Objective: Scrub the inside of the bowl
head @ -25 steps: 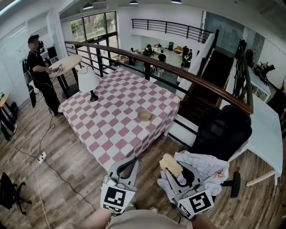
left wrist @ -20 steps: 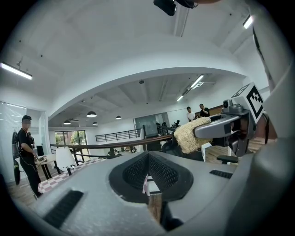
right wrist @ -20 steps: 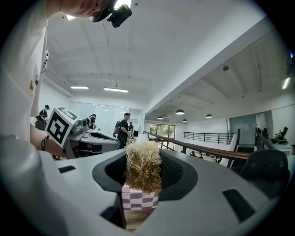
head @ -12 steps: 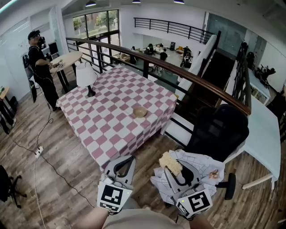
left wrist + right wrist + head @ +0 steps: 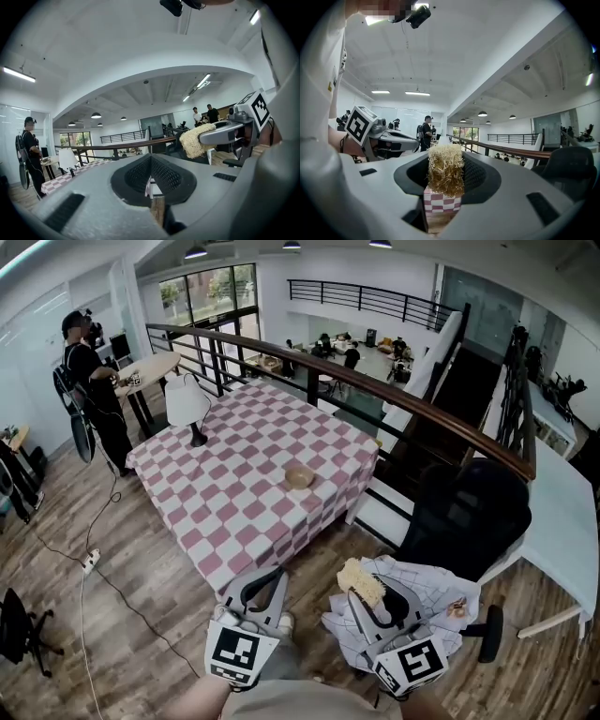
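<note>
A small tan bowl (image 5: pixel 300 476) sits on the pink-and-white checkered table (image 5: pixel 234 502), well ahead of both grippers. My left gripper (image 5: pixel 271 576) hangs low in the head view, short of the table's near corner, shut with nothing in it. In the left gripper view its jaws (image 5: pixel 151 177) meet with no gap. My right gripper (image 5: pixel 358 589) is beside it, shut on a straw-coloured scrubber (image 5: pixel 360 580). The scrubber (image 5: pixel 446 168) sticks up between the pads in the right gripper view. The scrubber (image 5: pixel 192 140) also shows at the right of the left gripper view.
A white lamp (image 5: pixel 186 401) stands on the table's far left corner. A dark railing (image 5: pixel 394 399) runs behind the table. A black office chair (image 5: pixel 469 512) and a seat draped with checked cloth (image 5: pixel 427 592) are on the right. A person (image 5: pixel 94 381) stands by a round table (image 5: pixel 150 367). A power strip (image 5: pixel 90 563) lies on the floor.
Both grippers keep their place low in the head view and stay shut, the right one still on the scrubber. The view has swung a little; the table stays about as far away.
</note>
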Motion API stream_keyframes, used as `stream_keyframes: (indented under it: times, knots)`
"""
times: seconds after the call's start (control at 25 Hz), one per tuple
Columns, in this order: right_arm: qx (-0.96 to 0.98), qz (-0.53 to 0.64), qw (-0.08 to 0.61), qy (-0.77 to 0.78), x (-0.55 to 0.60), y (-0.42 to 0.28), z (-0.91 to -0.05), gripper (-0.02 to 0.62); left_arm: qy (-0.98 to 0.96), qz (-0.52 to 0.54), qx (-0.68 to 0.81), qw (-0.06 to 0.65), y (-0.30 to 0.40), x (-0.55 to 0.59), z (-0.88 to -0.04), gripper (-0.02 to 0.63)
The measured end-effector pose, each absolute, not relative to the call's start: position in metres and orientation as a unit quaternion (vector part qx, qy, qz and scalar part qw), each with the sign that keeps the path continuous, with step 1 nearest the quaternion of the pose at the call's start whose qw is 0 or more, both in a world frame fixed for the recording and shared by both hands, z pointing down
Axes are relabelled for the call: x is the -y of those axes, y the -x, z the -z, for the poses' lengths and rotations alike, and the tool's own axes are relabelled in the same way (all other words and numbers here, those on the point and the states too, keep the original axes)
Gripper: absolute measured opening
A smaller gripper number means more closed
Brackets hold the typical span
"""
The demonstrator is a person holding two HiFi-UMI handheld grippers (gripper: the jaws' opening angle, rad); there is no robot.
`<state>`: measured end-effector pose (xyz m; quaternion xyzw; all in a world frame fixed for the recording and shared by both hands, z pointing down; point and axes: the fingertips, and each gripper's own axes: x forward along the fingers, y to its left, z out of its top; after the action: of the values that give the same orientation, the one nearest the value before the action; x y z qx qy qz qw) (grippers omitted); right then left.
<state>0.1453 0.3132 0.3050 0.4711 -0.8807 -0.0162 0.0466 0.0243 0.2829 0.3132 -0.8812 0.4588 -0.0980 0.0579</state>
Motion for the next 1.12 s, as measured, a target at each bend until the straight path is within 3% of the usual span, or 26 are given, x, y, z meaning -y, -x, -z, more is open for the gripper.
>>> stream_keyframes:
  times: [0.72, 1.12]
  knots:
    - [0.862, 0.021, 0.067, -0.502, -0.193, -0.146, -0.310, 0.156, 0.895, 0.085, -0.435, 0.051, -0.011, -0.159, -0.328, 0.014]
    - [0.863, 0.008, 0.082, -0.498, -0.099, -0.110, -0.316, 0.156, 0.897, 0.096, -0.429, 0.052, 0.014, -0.071, -0.327, 0.014]
